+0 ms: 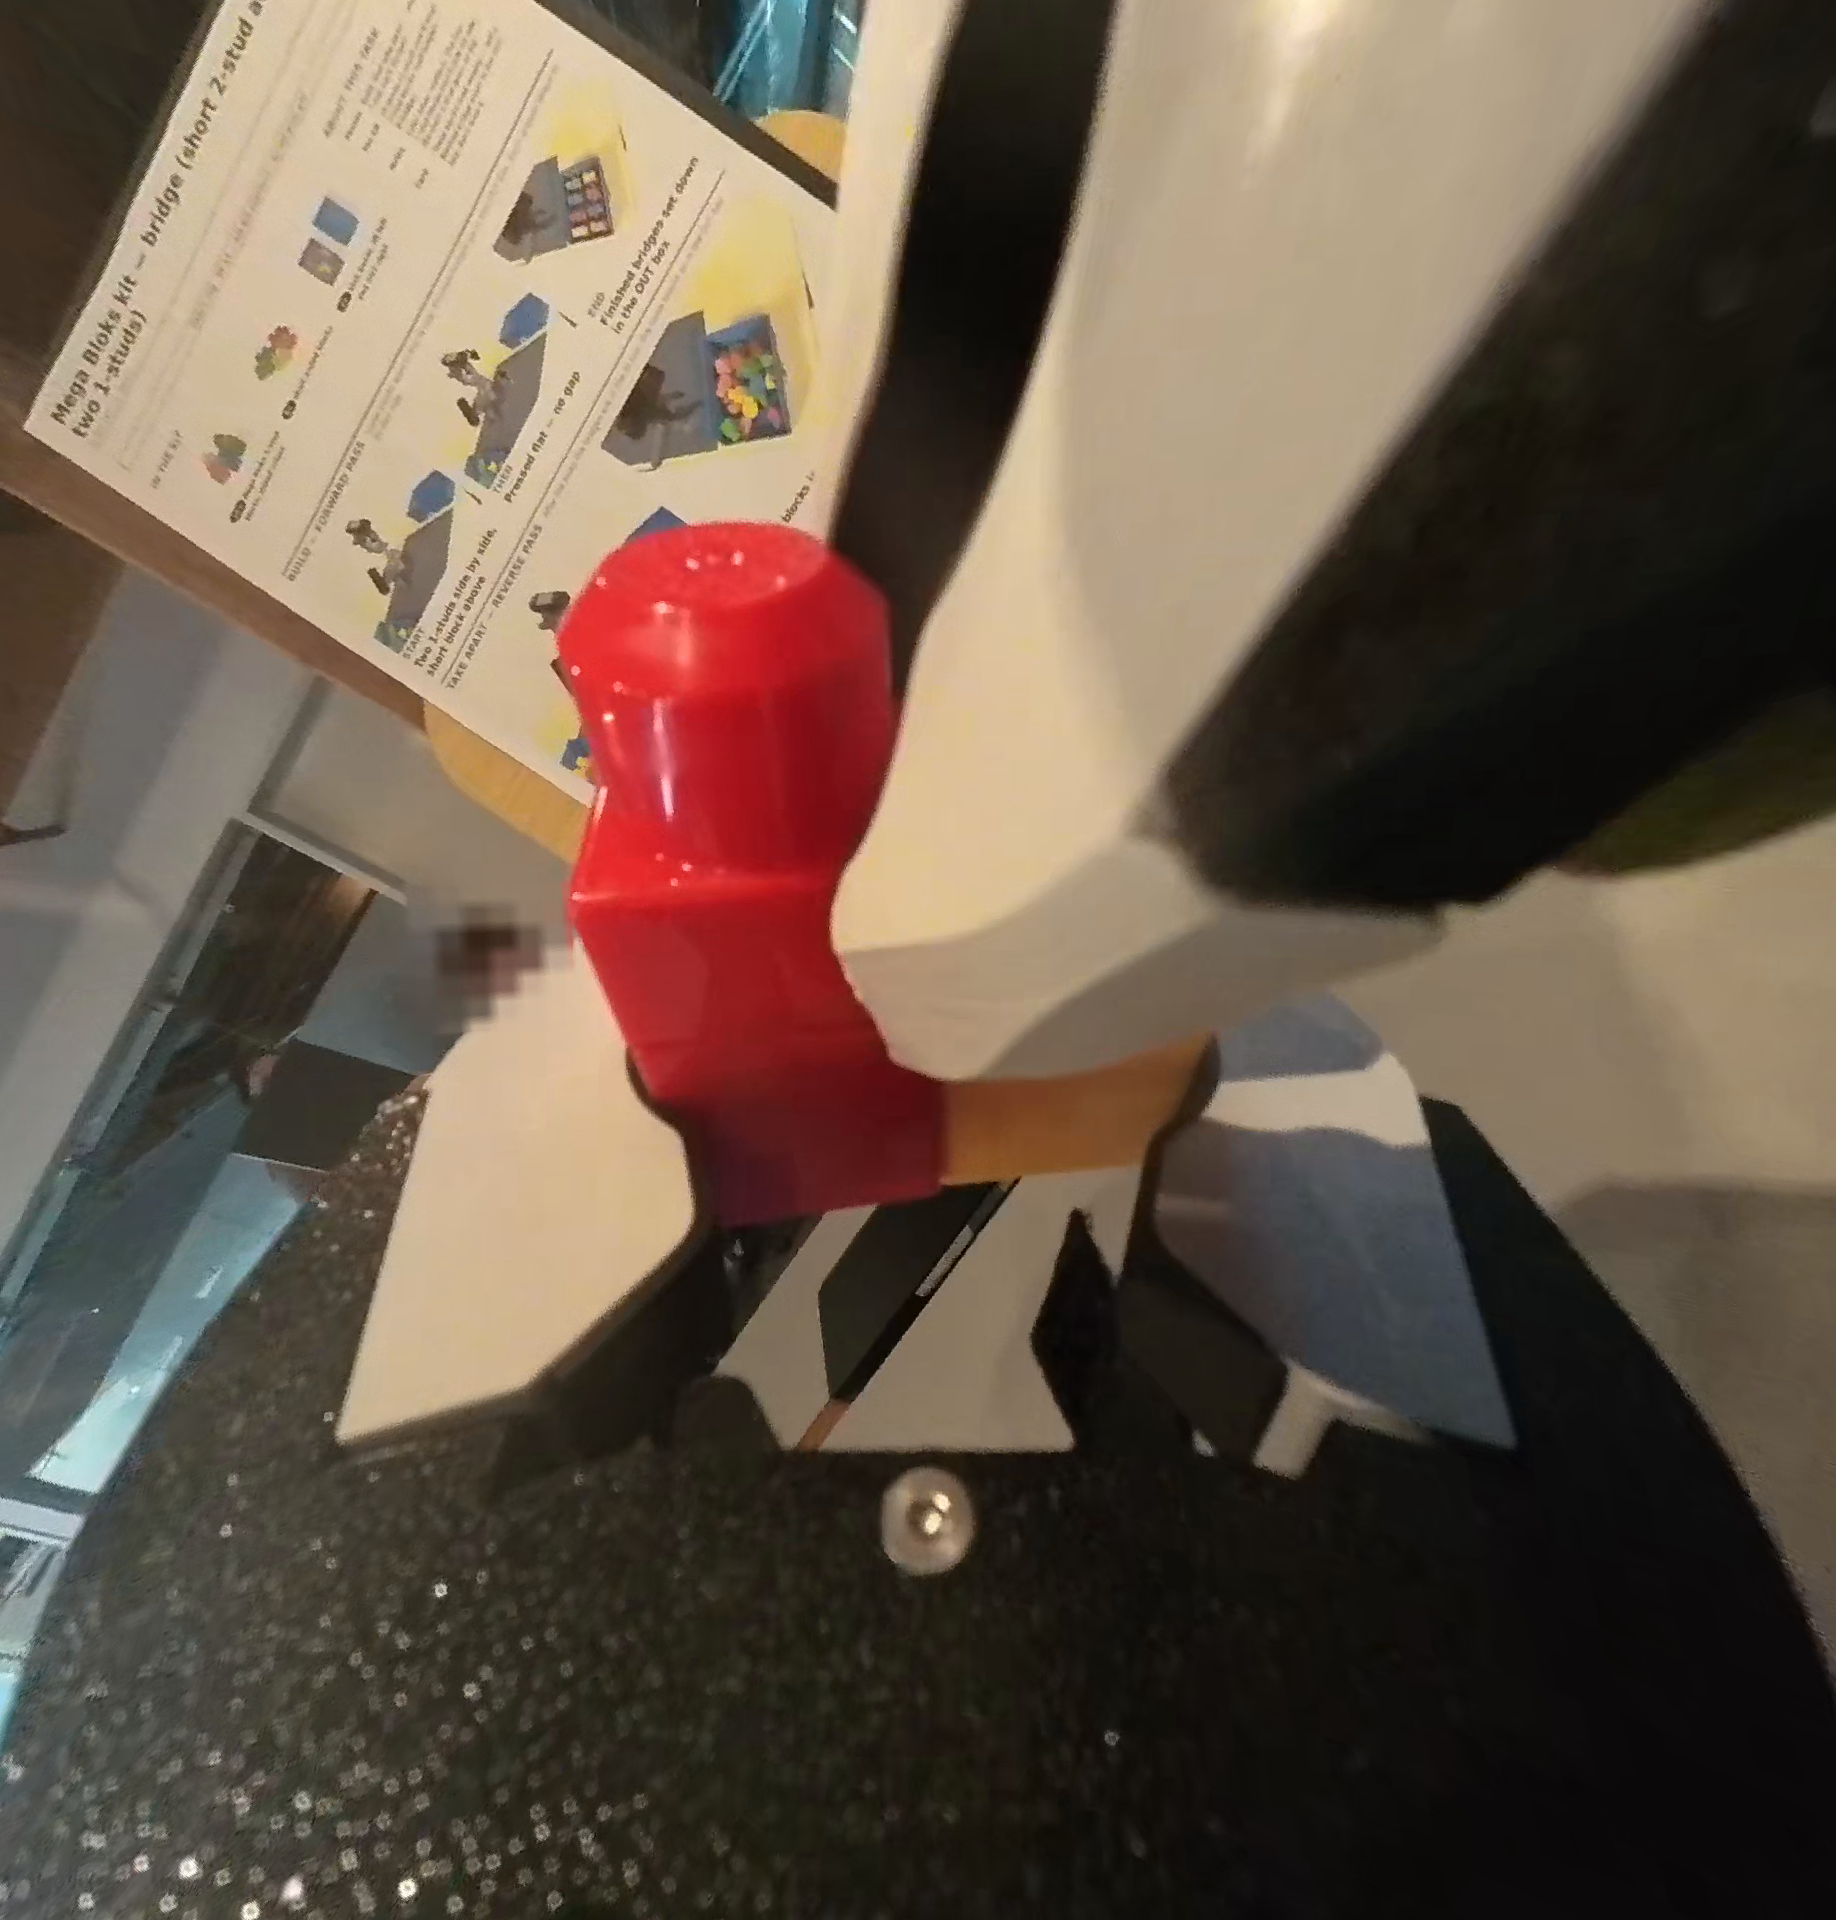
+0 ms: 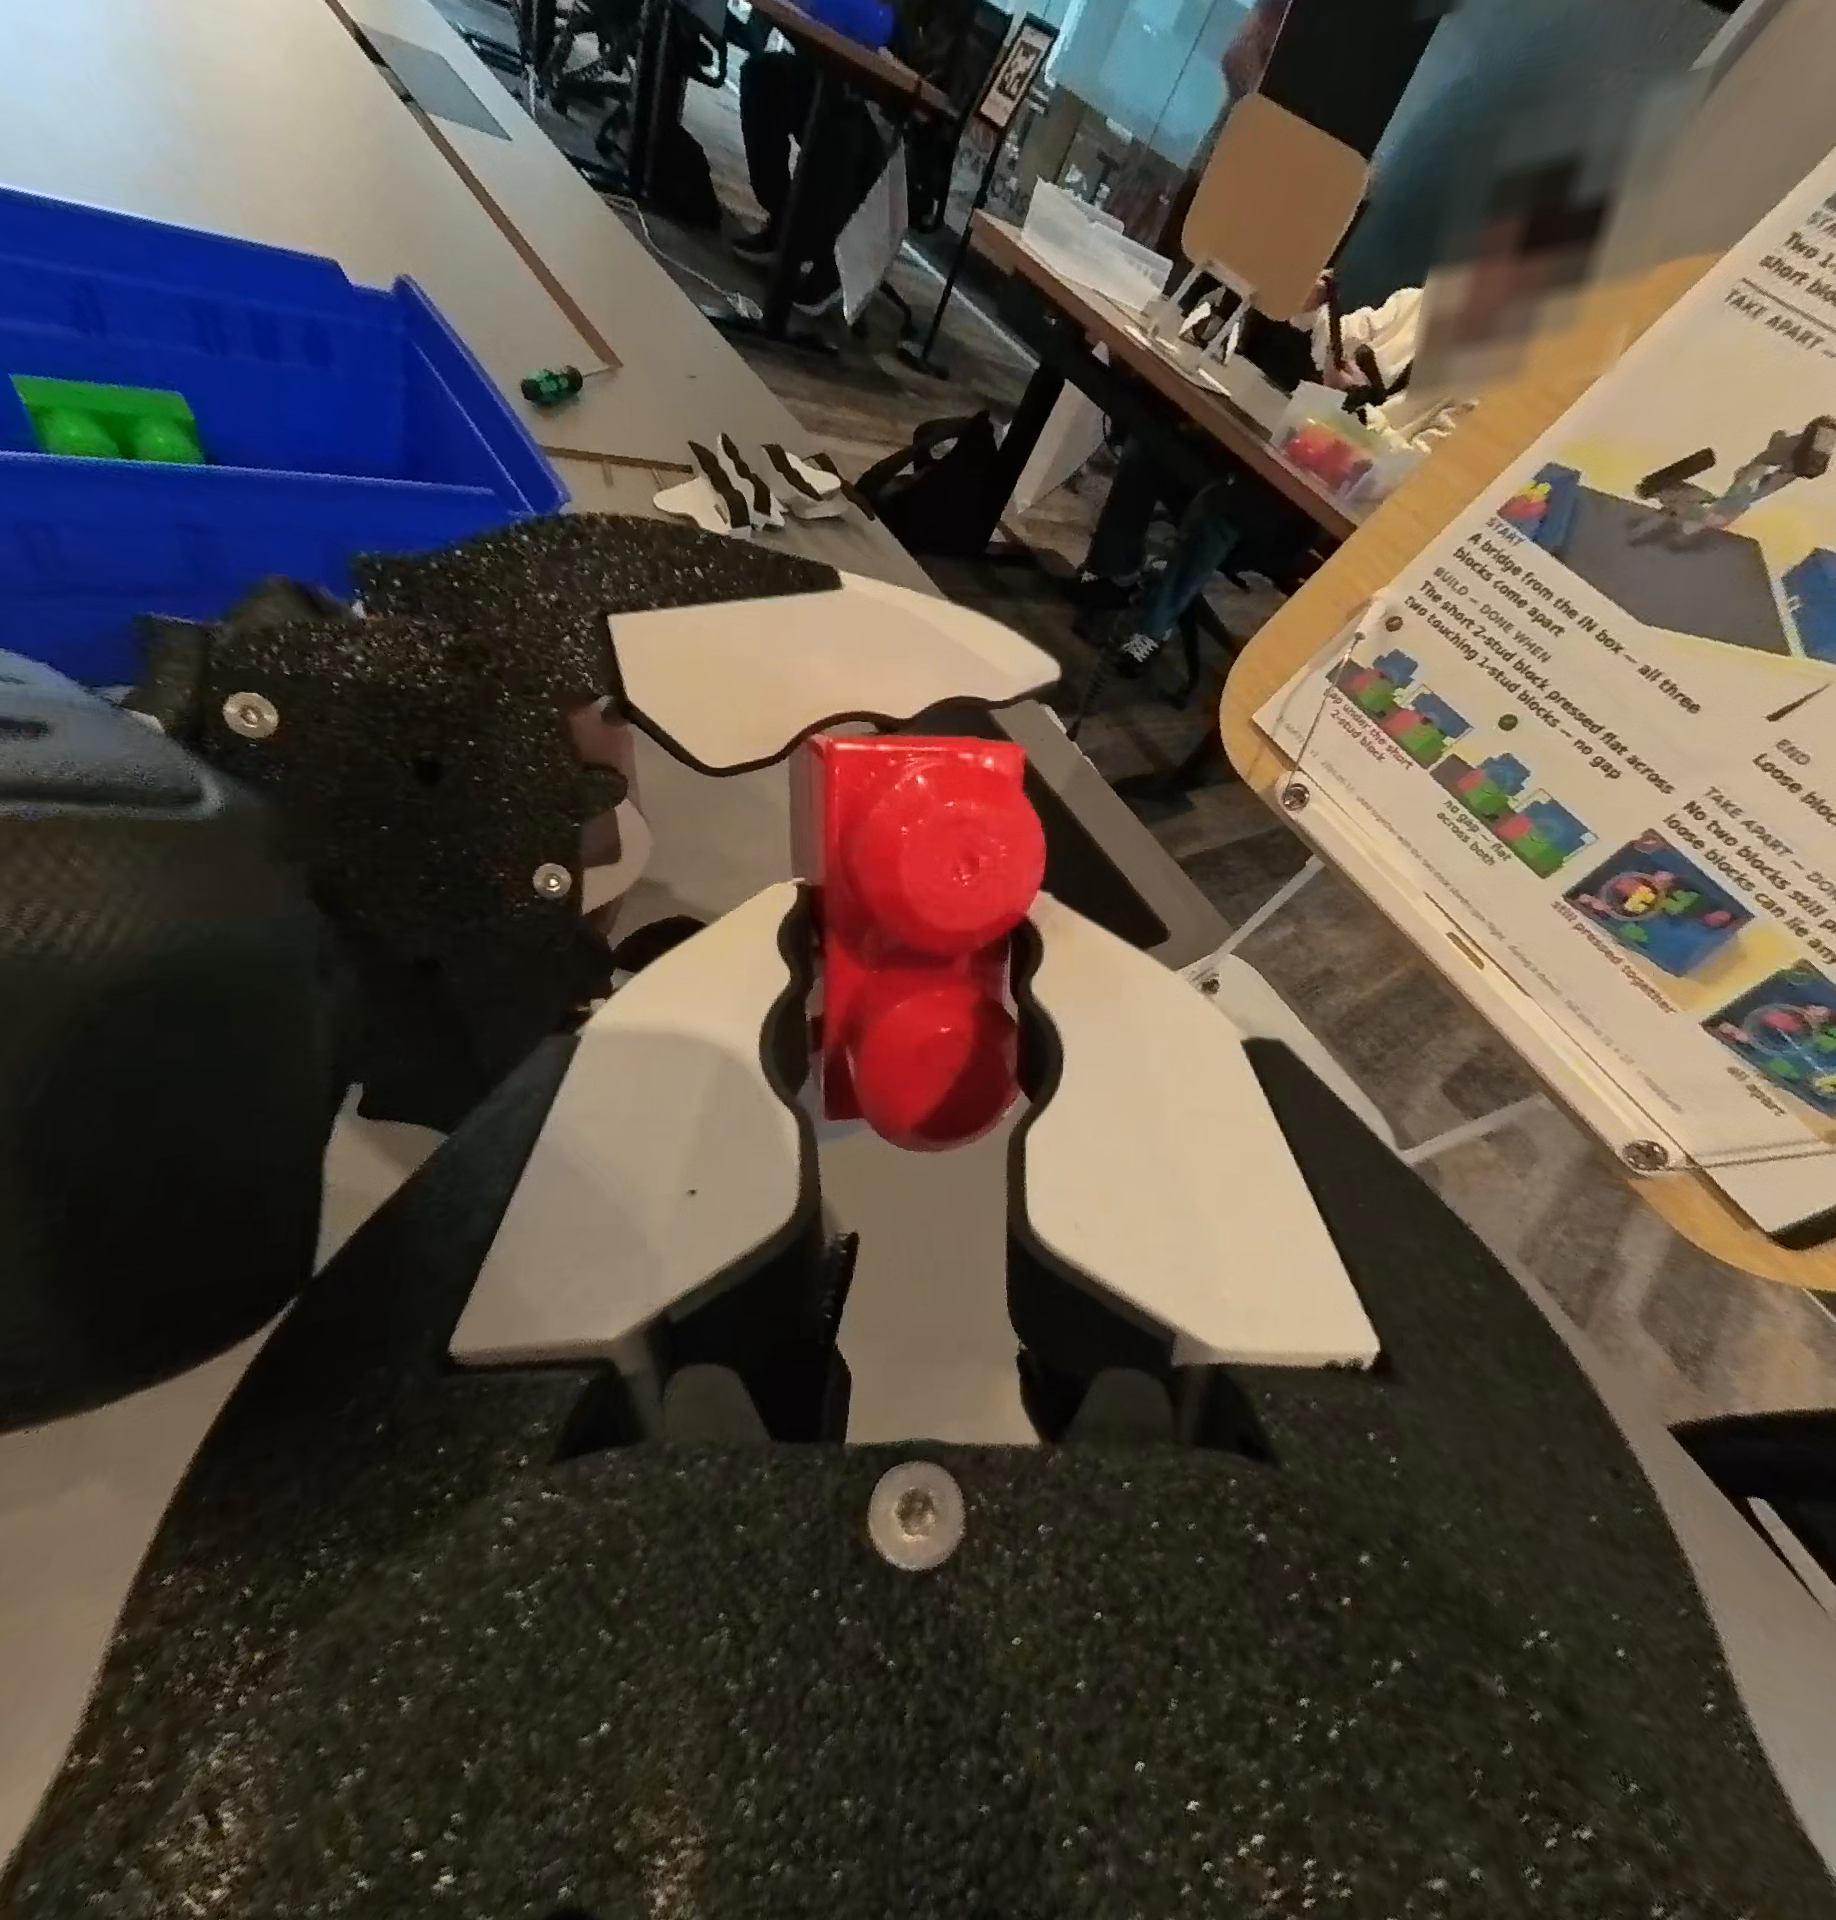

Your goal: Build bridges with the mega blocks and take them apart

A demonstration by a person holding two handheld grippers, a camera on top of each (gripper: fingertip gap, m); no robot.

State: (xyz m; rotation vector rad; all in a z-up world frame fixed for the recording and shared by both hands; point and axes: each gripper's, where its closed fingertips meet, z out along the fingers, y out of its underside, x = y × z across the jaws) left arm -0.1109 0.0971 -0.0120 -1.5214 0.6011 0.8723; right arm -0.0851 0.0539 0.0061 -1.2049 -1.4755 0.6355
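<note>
A red two-stud block (image 2: 919, 935) is held off the table, studs towards the right wrist camera. My right gripper (image 2: 919, 997) is shut on its long sides. My left gripper comes in from the left in that view, with one white finger (image 2: 831, 670) against the block's far end and the other finger hidden. In the left wrist view the red block (image 1: 748, 935) lies against the left finger of my left gripper (image 1: 945, 1153). A gap shows on the block's other side, so the jaws stand wider than the block. The right gripper's finger (image 1: 1153, 520) fills the upper right.
A blue bin (image 2: 218, 478) at the left holds a green block (image 2: 109, 431). An instruction sheet (image 2: 1516, 727) on a wooden stand is at the right and also shows in the left wrist view (image 1: 426, 312). Spare finger pads (image 2: 758, 483) lie on the grey table. Desks stand behind. The grippers' ends are close to 5 centimetres from one another.
</note>
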